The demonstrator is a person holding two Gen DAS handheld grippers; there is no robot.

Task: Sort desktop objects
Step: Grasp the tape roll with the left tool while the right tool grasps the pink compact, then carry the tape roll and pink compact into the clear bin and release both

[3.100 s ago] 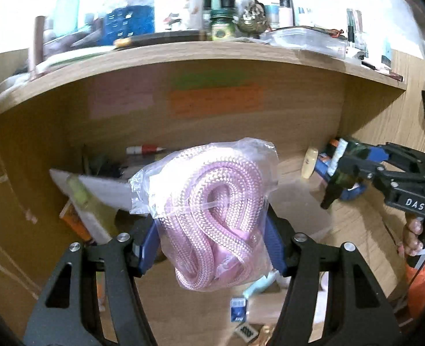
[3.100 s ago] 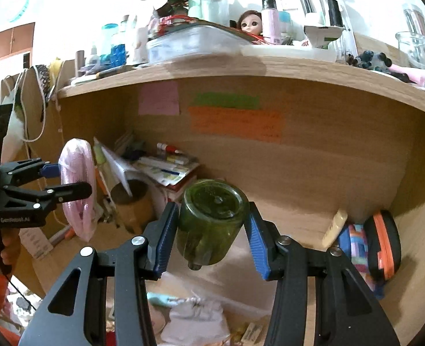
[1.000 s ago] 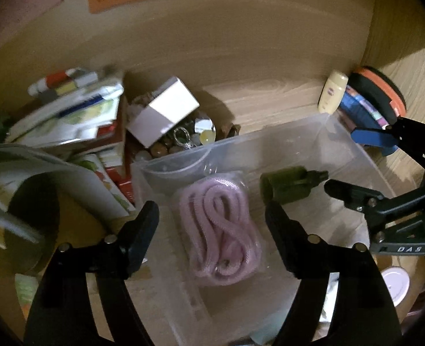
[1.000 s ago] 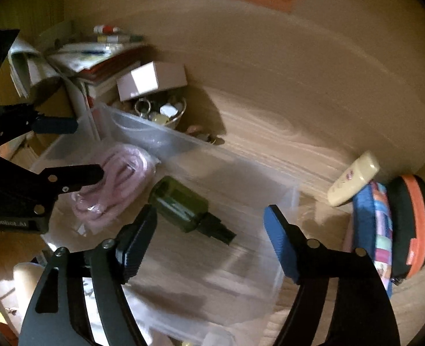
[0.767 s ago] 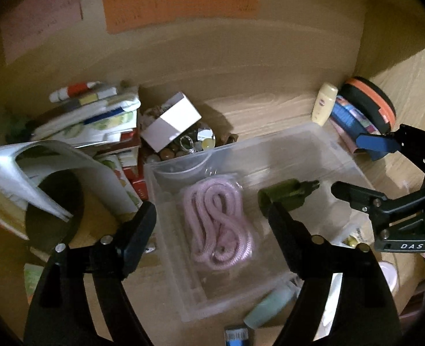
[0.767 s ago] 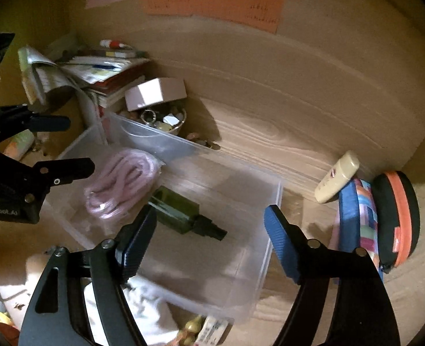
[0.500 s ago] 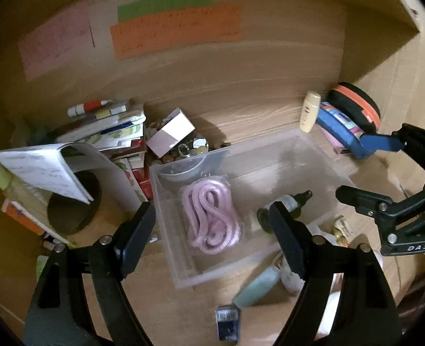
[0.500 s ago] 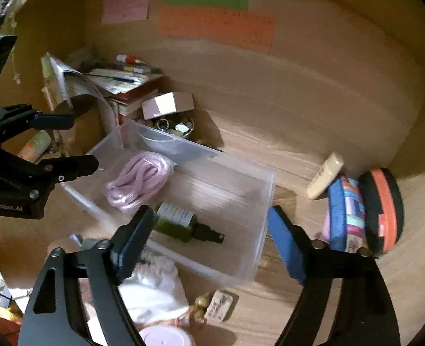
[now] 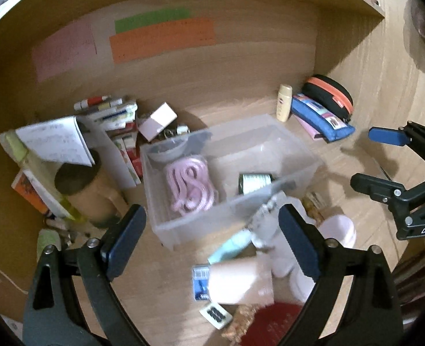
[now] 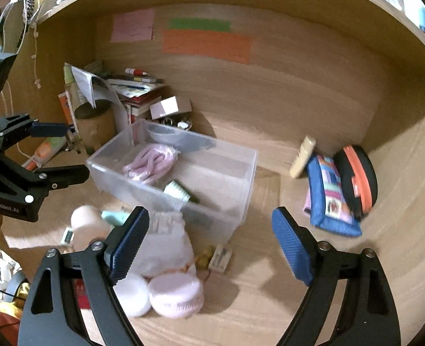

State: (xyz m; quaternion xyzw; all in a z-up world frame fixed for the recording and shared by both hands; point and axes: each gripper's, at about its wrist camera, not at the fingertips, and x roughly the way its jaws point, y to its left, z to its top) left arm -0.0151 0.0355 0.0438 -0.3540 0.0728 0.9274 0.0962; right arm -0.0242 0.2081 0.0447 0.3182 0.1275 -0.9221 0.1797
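Both hand-held grippers have let go and pulled back since three seconds ago: the pink rope [image 9: 189,184] and the green spray bottle [image 10: 180,191] now lie side by side in the clear bin [image 9: 293,141], rope at the bin's 9 o'clock end, bottle toward 3 o'clock. The left hand-held gripper [image 9: 212,240] hangs with its jaws wide apart and nothing between them; the right hand-held gripper [image 10: 209,240] is just as empty and spread. Apparently the bin is the collecting place, so loose clutter goes there next. At 6 o'clock of the bin, on the tabletop [image 10: 270,302], crowd a white drawstring pouch [image 10: 166,245], round pink jars [image 10: 176,294] and a teal tube [image 9: 228,248], packed closely enough to hinder a clean pick. A cream bottle [image 10: 302,157] and zip cases [image 10: 353,181] sit at 3 o'clock.
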